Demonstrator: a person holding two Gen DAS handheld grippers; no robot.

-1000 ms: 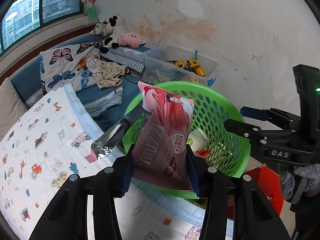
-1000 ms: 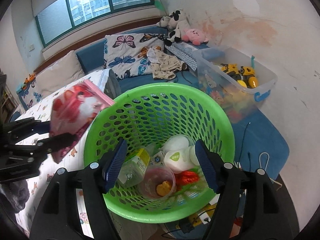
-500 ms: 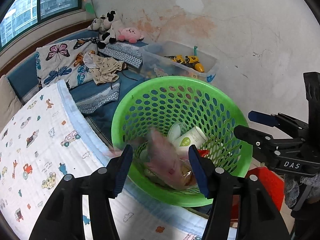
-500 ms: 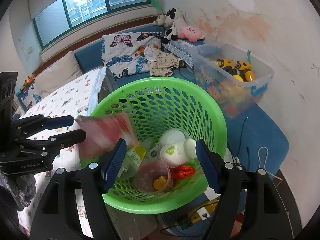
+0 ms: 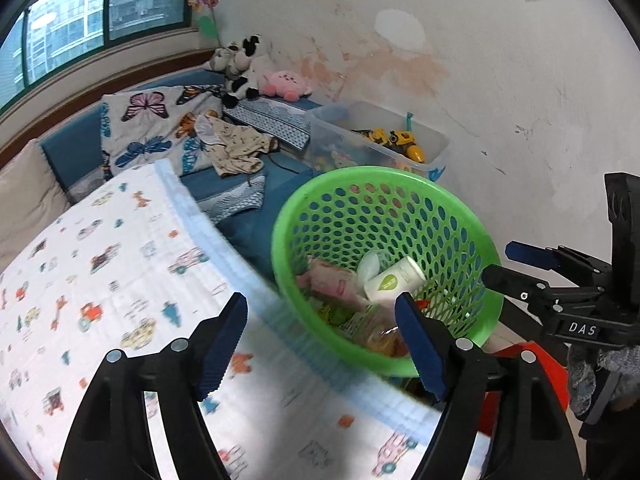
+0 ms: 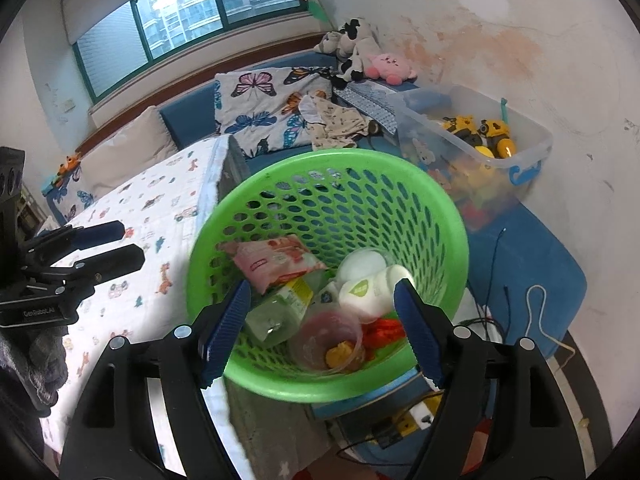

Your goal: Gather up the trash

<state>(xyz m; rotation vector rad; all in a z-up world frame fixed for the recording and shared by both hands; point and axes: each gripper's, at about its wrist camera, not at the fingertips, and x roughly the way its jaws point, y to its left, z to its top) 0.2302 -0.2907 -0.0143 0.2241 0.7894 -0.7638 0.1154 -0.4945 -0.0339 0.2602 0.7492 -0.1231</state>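
Observation:
A green perforated basket [image 5: 400, 184] [image 6: 328, 160] stands beside the bed, tilted towards me. Inside lie a pink snack wrapper [image 5: 332, 284] [image 6: 276, 258], a white bottle [image 5: 394, 280] [image 6: 372, 288], a clear cup [image 6: 328, 340] and a green-labelled plastic bottle [image 6: 280, 312]. My left gripper [image 5: 320, 308] [image 6: 128, 242] hovers over the bed edge just left of the basket; its jaws are opening and nothing is between them. My right gripper [image 6: 322, 292] [image 5: 498, 261] points into the basket from its near rim, jaws opening, pads pressing on nothing.
The bed carries a white blanket with cartoon cars [image 5: 100, 280]. Behind the basket are a clear bin of toys [image 5: 380, 140], plush toys [image 5: 280, 82] and a butterfly pillow [image 6: 260, 112]. Cables [image 6: 532, 312] lie on the blue mat at the right. The wall is close behind.
My left gripper held the pink wrapper above the basket, then let it go. The wrapper fell into the basket, and the left gripper drew back to the left.

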